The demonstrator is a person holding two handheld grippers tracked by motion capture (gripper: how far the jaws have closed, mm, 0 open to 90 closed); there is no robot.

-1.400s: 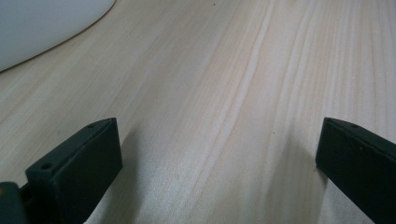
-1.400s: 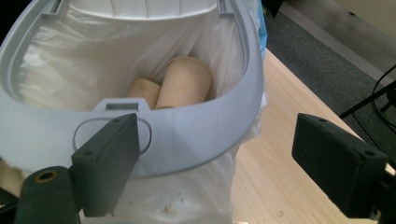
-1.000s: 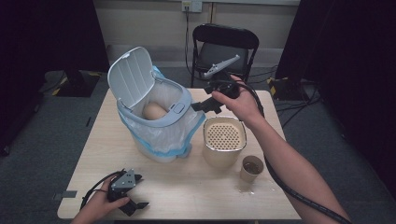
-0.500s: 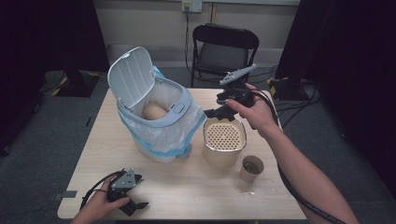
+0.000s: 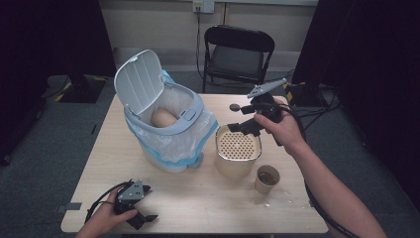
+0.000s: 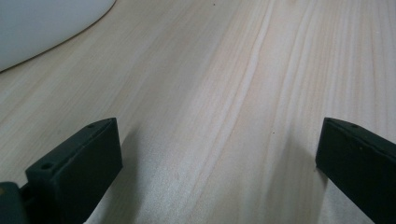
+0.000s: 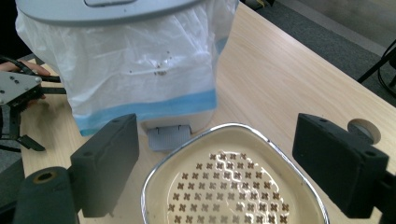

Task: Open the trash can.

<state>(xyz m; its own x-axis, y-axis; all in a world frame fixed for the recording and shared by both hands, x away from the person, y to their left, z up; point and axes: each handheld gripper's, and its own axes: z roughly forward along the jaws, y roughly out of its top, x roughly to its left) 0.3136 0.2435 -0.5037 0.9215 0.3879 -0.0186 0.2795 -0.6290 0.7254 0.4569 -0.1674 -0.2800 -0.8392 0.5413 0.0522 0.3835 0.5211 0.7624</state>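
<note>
Right gripper (image 5: pixel 243 117) spread, empty, above perforated container (image 5: pixel 237 148). Next, probably: lower your jaws astride rim, pinch.

Left gripper (image 5: pixel 141 214) spread, idle.

tan object (image 5: pixel 163 118) half-sunk in the lined bin (image 5: pixel 168 124), identity unclear; paper cup's (image 5: pixel 267 179) contents indistinct

High view: overhead from person's side, facing forward-down, far. Left gripper view: skims worktop (image 6: pixel 243 84) close. Right gripper view: close above perforated beige container (image 7: pixel 233 182) — shared with high view (image 5: pixel 237 148).
</note>
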